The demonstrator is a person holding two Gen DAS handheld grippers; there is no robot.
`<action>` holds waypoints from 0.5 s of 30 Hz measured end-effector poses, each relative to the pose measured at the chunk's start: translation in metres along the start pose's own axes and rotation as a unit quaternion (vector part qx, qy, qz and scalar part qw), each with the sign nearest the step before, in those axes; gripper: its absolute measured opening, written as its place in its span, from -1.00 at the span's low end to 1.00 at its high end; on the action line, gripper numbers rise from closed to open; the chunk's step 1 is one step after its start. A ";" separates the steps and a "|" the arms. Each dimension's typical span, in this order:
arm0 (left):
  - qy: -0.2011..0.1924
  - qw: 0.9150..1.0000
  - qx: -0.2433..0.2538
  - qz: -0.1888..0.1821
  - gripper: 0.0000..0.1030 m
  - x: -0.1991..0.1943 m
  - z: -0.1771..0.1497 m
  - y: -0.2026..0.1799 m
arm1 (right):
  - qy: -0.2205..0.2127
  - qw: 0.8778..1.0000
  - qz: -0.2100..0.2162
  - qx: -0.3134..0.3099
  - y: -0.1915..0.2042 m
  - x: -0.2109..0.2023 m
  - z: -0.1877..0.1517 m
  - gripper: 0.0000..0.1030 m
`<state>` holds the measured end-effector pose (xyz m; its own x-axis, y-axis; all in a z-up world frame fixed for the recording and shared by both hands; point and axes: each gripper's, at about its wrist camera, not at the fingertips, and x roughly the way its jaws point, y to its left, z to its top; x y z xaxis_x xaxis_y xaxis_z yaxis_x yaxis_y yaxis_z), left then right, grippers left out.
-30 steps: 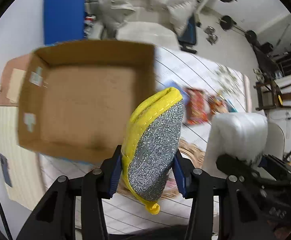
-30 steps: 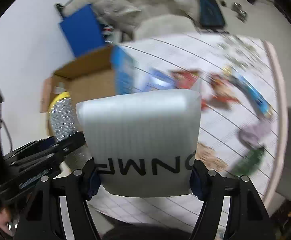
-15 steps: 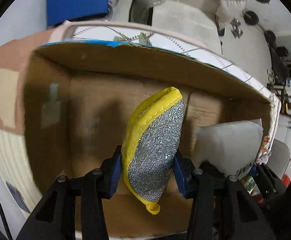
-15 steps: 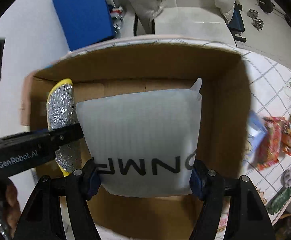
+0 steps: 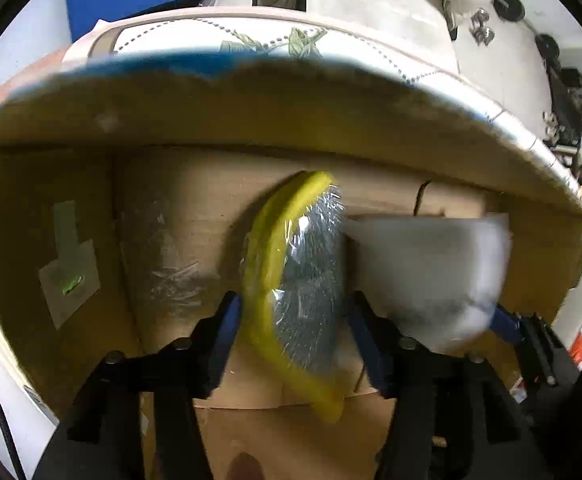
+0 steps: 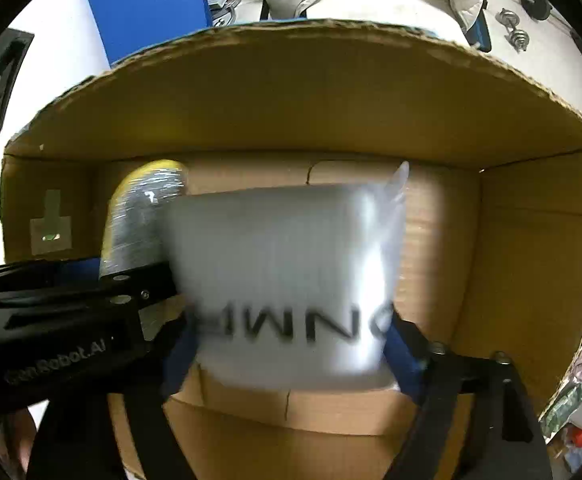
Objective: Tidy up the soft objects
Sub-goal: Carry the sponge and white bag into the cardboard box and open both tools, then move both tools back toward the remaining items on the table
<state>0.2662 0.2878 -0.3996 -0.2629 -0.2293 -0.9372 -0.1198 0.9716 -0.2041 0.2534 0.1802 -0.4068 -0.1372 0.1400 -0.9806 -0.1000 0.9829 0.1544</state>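
Both grippers are inside the cardboard box (image 5: pixel 251 120); left gripper (image 5: pixel 291 320) has its jaws spread, yellow-edged glitter sponge (image 5: pixel 295 272) blurred in the gap between them, apparently loose, contact with the pads unclear. Right gripper (image 6: pixel 291 344) sits to the right of it within the box, white pouch (image 6: pixel 287 280) with black lettering between its jaws and blurred; grip cannot be confirmed. Sponge and pouch side by side, near the box floor.

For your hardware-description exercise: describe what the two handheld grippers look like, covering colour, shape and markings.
Both the left gripper and right gripper have matte black angular linkage arms with silver bolts and blue fingers. The left one's body carries grey "GenRobot.AI" lettering.
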 end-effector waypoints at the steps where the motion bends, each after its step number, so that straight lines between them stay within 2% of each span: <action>1: -0.012 1.000 0.002 0.006 0.51 -0.006 -0.002 -0.001 | -0.002 1.000 -0.001 -0.002 0.001 -0.004 -0.002 0.92; 2: -0.026 1.000 0.005 0.015 0.73 -0.014 -0.005 -0.002 | -0.004 1.000 -0.002 -0.005 0.002 -0.007 -0.004 1.00; 3: -0.037 0.999 0.007 0.020 0.78 -0.021 -0.009 -0.004 | -0.006 1.000 -0.004 -0.007 0.003 -0.011 -0.007 1.00; 9: -0.089 0.995 0.011 0.033 0.97 -0.058 -0.045 -0.009 | -0.030 0.999 -0.024 -0.014 0.004 -0.037 -0.027 1.00; 14: -0.135 0.990 0.015 0.045 0.98 -0.079 -0.082 -0.013 | -0.056 0.998 -0.020 -0.017 -0.004 -0.060 -0.052 1.00; 15: -0.140 0.989 0.014 0.042 0.98 -0.080 -0.078 -0.009 | -0.061 0.998 -0.020 -0.016 -0.006 -0.063 -0.053 1.00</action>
<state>0.2139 0.2924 -0.3007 0.0050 -0.1261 -0.9920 -0.0820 0.9886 -0.1260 0.2102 0.1595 -0.3393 -0.0126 0.1170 -0.9931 -0.1343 0.9839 0.1176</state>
